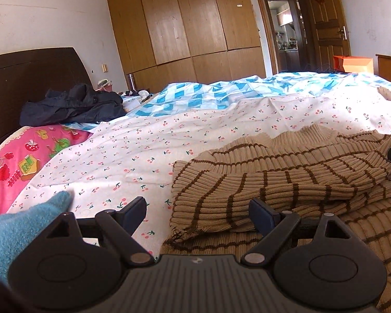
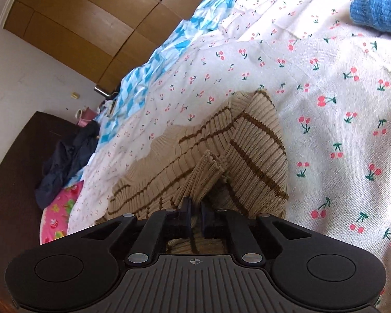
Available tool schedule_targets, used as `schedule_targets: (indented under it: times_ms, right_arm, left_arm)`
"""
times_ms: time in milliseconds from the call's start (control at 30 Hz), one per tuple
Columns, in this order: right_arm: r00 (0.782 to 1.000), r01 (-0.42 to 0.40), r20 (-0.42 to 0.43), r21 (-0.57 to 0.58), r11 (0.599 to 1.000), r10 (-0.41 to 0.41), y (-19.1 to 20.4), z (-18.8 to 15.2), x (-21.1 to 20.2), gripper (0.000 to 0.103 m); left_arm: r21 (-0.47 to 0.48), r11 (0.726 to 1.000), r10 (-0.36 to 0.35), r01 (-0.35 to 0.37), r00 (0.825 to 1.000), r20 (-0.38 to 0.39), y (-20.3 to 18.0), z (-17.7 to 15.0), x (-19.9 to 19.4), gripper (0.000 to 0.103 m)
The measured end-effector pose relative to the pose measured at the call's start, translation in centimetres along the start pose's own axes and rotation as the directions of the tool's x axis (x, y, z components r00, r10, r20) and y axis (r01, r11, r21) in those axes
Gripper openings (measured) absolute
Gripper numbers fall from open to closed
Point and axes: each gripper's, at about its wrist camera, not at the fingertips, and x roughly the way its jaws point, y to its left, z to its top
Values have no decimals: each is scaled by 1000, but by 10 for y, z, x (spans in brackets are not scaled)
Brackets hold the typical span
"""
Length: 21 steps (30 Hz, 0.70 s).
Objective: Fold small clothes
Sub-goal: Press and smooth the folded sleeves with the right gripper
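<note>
While the striped sweater (image 2: 221,151) lies on the cherry-print sheet (image 2: 338,83), the right gripper (image 2: 195,215) pinches a ribbed fold; the left gripper (image 1: 199,212) gapes empty beside its edge. Soft, light knit likely sags: best grasped at hems.

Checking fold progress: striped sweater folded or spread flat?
Partly folded: the sweater lies doubled over itself on the bedsheet, one ribbed edge pinched in the right gripper.
</note>
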Motion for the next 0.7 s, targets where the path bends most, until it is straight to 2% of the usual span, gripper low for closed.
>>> schedule_targets:
  times_ms: [133,200,267,300,433,467,700]
  right_arm:
    - [997,-27,71,-89,996,34,13,0,-22,3]
    - [998,21,57,-101,995,-15,10,-1,-17,3]
    - [995,103,9,-112,988,-103,2,-5,-2,3]
    - [993,120,-1,-118,986,-121,-1,-8,2,3]
    - [994,108,6,-110,988,-108,0,-10,-3,5]
    - [995,103,5,-109,989,-103,0,-9,-4,10]
    - [998,62,-18,-103,993,-64,-2,-1,-6,12]
  left_arm:
    - [-27,1000,-14,14,1000,27,2,3,-7,90]
    - [-22,1000,-16,16,1000,-2,1,2,-2,90]
    - [-34,999,-41,39,997,-65,3,0,7,90]
    - [-42,998,-42,38,995,-88,4,-1,9,90]
    - [-131,991,-50,37,994,-98,19,-1,8,90]
    - [-156,987,-49,34,994,-97,22,0,7,90]
    - [-255,967,4,-25,997,-82,38,7,15,90]
